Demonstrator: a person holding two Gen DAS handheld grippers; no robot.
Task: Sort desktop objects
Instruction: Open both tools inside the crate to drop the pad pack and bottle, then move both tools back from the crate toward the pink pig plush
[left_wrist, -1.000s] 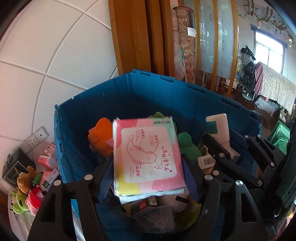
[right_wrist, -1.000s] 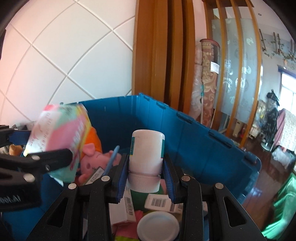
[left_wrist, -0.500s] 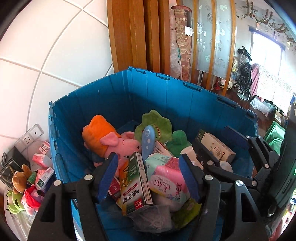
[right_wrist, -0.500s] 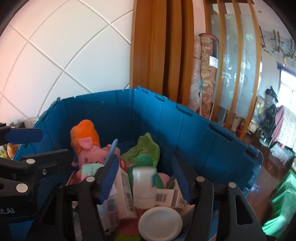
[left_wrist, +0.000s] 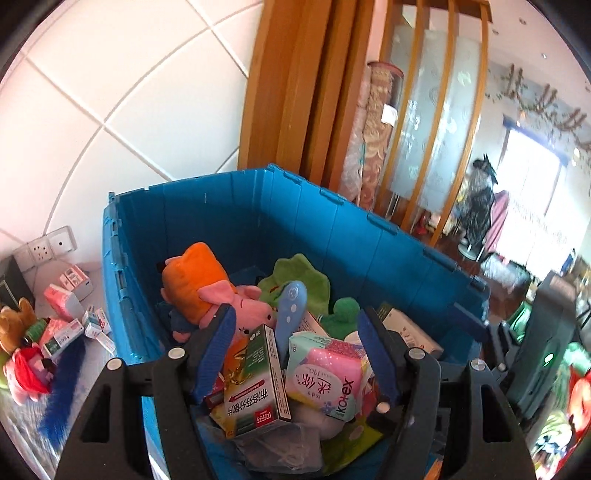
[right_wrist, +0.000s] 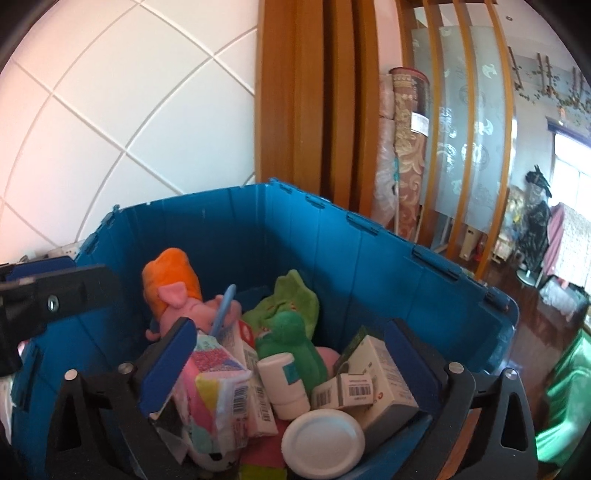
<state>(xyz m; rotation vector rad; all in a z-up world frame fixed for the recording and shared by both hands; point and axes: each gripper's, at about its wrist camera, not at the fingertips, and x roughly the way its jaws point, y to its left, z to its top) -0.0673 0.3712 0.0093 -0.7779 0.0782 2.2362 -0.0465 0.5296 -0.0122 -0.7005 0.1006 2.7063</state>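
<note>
Both left tongs (left_wrist: 295, 347) and right tongs (right_wrist: 291, 354) gape wide, gripping nothing, apparently above the deep blue plastic crate (left_wrist: 369, 236) of toys and boxes.

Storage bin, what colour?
Blue storage bin, ribbed walls; clearest in the right wrist view.

Blue bin (left_wrist: 369, 240) of toys, boxes.
</note>
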